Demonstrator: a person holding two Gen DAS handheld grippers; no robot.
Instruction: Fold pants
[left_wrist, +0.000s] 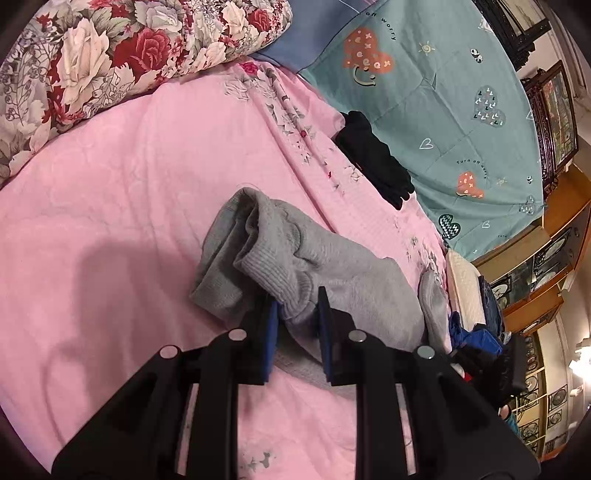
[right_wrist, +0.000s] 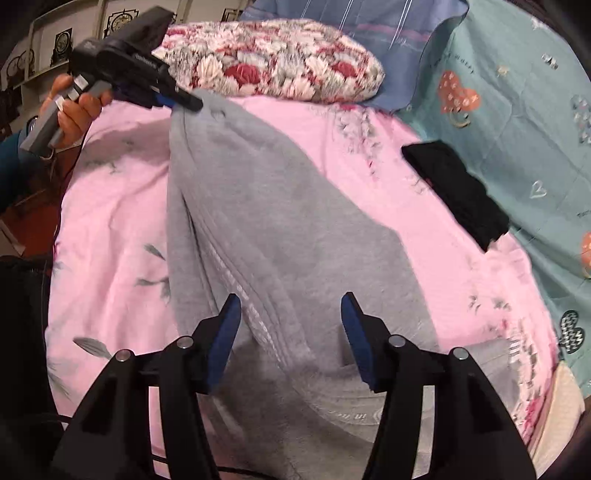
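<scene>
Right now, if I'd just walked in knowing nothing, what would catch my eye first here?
Probably the grey pants stretched down the middle of the pink bedsheet, one cuffed end pinched in the left gripper. Next, the open right gripper poised over their other end. Then the loud rose-patterned quilt bundled at the bed's far end, and a black folded garment at the sheet's right edge.

My pants (right_wrist: 280, 221) lie on the bed (right_wrist: 110, 206). Relative to them, the folded dark garment (right_wrist: 458, 188) lies to the right on the bed, near the quilt (right_wrist: 517, 122) farther right. The pillow (right_wrist: 273, 62) sits behind them. My left claw (left_wrist: 295, 314) is at their far cuff; my right claw (right_wrist: 291, 332) hangs over their near end.
</scene>
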